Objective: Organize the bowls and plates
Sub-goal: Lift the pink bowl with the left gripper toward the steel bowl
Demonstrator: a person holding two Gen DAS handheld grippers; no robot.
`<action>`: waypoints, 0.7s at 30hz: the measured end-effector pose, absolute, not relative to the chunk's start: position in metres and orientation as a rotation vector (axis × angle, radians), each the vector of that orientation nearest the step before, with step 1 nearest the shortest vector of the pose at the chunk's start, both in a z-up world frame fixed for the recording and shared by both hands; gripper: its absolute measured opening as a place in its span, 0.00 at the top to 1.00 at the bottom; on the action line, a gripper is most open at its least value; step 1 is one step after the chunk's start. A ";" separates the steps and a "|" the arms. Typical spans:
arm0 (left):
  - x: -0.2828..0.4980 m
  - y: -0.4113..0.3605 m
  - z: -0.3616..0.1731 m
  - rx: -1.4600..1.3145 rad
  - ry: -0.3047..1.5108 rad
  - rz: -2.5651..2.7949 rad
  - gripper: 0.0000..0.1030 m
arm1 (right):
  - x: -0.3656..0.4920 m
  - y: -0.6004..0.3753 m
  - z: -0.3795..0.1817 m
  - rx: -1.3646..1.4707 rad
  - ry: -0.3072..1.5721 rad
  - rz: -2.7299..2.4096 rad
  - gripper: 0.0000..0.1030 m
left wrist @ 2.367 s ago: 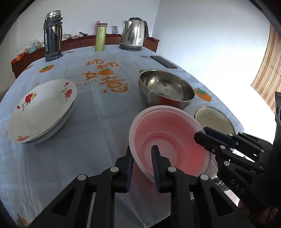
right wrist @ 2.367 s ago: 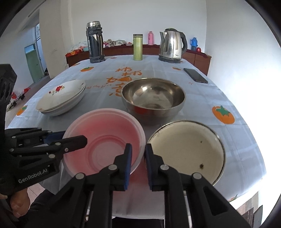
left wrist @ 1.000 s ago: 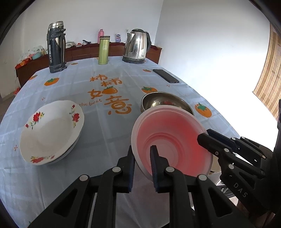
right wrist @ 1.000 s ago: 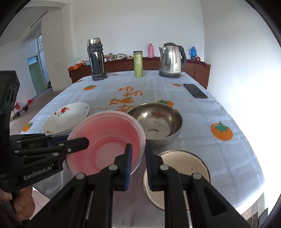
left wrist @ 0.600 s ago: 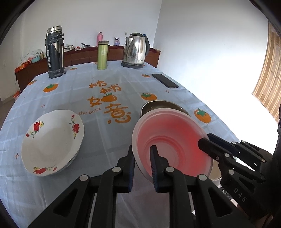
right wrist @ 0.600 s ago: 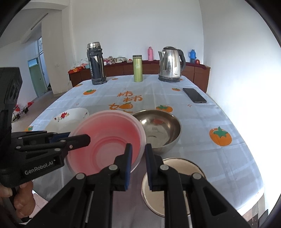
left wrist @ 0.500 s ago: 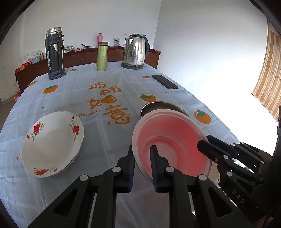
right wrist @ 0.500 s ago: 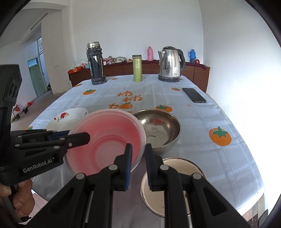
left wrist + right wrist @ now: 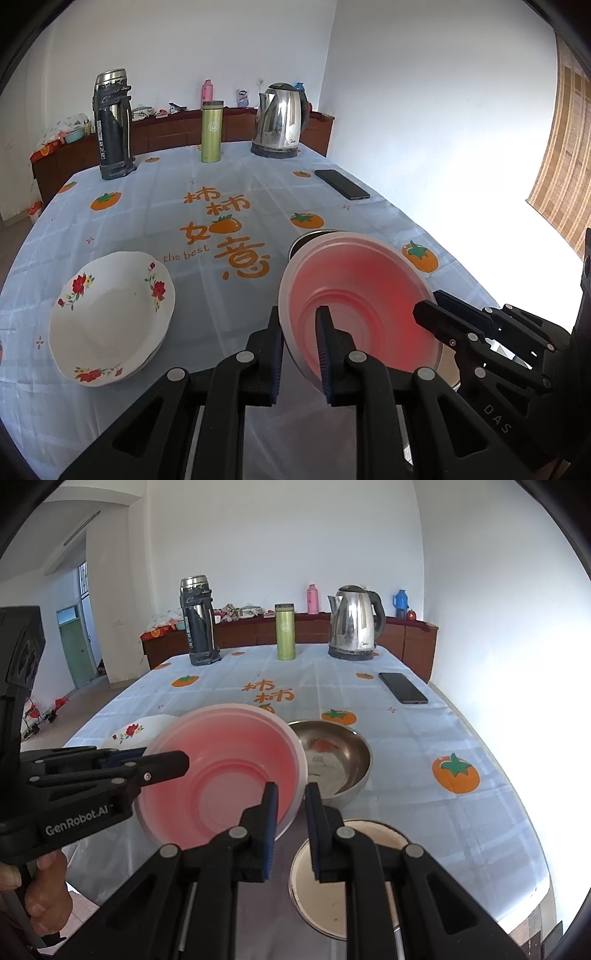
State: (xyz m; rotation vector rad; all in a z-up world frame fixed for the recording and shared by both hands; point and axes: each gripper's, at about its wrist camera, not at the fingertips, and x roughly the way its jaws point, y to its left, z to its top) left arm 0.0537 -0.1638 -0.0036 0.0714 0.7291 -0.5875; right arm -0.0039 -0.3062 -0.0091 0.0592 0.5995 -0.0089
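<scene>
A translucent pink bowl [image 9: 362, 306] hangs above the table, tilted a little. My left gripper [image 9: 298, 321] is shut on its near-left rim. My right gripper [image 9: 291, 794] is shut on its near-right rim, and its finger shows in the left wrist view at the bowl's right side. Behind and below the pink bowl [image 9: 229, 768] sits a steel bowl [image 9: 340, 757]. A white dish with a metal rim [image 9: 332, 893] lies near the front edge. Stacked floral plates [image 9: 110, 314] rest at the left.
At the table's far end stand a dark thermos [image 9: 110, 125], a green bottle [image 9: 211, 131] and a steel kettle [image 9: 280, 122]. A black phone [image 9: 341, 183] lies at the right. A person's hand [image 9: 40, 897] holds the left gripper's handle.
Since the earliest frames both grippers have raised the pink bowl off the table beside the steel bowl. Over the last half second it has hardly moved.
</scene>
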 end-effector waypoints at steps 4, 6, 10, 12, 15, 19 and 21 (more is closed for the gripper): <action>0.056 -0.166 0.001 0.080 0.718 -0.584 0.82 | -0.003 -0.307 -0.006 0.061 0.605 -0.006 0.85; 0.056 -0.166 0.005 0.086 0.704 -0.582 0.82 | -0.001 -0.307 -0.004 0.051 0.609 -0.010 0.85; 0.060 -0.167 0.016 0.090 0.676 -0.580 0.82 | 0.002 -0.305 0.004 0.039 0.597 -0.015 0.85; 0.062 -0.168 0.020 0.094 0.663 -0.579 0.82 | 0.003 -0.305 0.008 0.037 0.586 -0.017 0.85; 0.063 -0.170 0.026 0.098 0.646 -0.577 0.82 | 0.007 -0.307 0.013 0.034 0.580 -0.021 0.85; 0.065 -0.172 0.030 0.092 0.637 -0.576 0.82 | 0.011 -0.309 0.017 0.030 0.573 -0.028 0.85; 0.066 -0.173 0.031 0.094 0.635 -0.575 0.82 | 0.013 -0.310 0.018 0.025 0.574 -0.031 0.85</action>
